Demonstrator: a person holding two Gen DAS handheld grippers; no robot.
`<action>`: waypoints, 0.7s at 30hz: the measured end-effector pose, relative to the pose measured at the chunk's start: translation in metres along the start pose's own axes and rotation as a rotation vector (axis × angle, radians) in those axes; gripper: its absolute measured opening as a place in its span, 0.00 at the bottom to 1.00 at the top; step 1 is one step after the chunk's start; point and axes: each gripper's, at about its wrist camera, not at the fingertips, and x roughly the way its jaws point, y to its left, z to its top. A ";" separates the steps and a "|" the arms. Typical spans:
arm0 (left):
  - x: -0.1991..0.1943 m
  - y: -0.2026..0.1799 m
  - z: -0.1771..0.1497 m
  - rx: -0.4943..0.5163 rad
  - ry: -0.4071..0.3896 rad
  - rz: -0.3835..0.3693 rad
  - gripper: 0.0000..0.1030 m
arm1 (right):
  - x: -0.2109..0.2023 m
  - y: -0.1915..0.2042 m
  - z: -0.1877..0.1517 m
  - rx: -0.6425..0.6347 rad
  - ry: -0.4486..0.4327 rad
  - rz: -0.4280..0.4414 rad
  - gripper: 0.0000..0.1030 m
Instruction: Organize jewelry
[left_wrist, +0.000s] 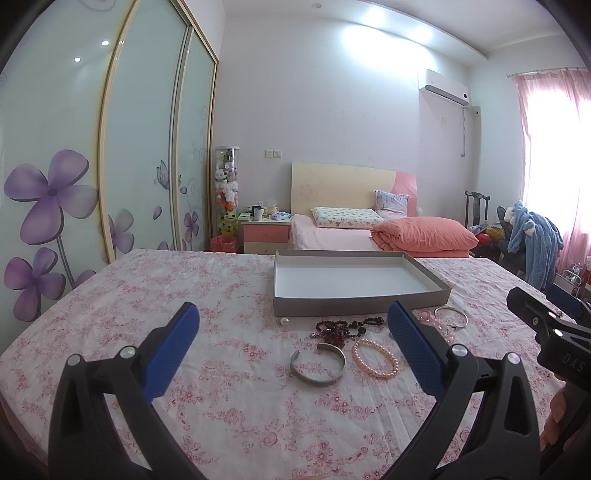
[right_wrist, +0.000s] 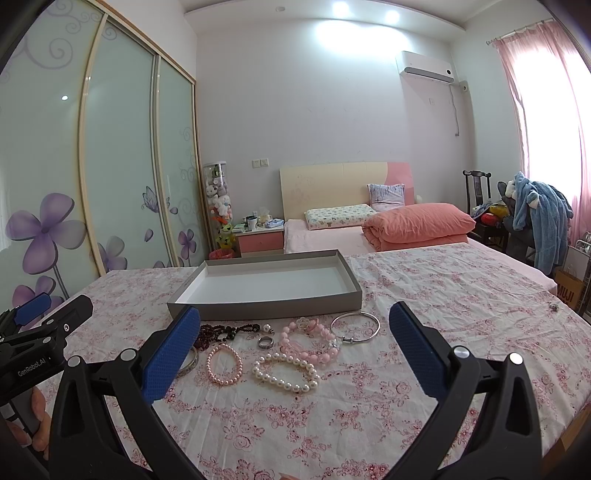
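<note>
Currently, step: nothing picked yet; grey tray (right_wrist: 258, 308) empty on floral table (right_wrist: 443, 314).
Claws: left claw (left_wrist: 295, 343) and right claw (right_wrist: 295, 345) both spread wide, holding nothing.
Jewelry: white pearl bracelet (right_wrist: 286, 373) and bangle (right_wrist: 354, 326) before tray.
Next: likely lower, pinch one piece.

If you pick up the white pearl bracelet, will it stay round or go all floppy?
The white pearl bracelet would probably go floppy: it already lies in a wobbly, bent loop on the flowered cloth, not a neat circle like the thin silver bangle. Its smooth round beads look slippery, so it might slide. It probably won't roll away, since the beads are strung together.
</note>
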 end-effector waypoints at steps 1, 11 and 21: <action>0.000 0.000 0.000 0.000 0.000 0.000 0.96 | 0.000 0.000 0.000 0.000 0.000 -0.001 0.98; 0.000 0.000 0.000 0.000 0.002 -0.001 0.96 | 0.001 0.001 0.000 0.001 0.002 0.000 0.98; 0.000 0.000 0.000 -0.001 0.003 -0.001 0.96 | 0.004 0.000 -0.012 0.003 0.007 0.000 0.98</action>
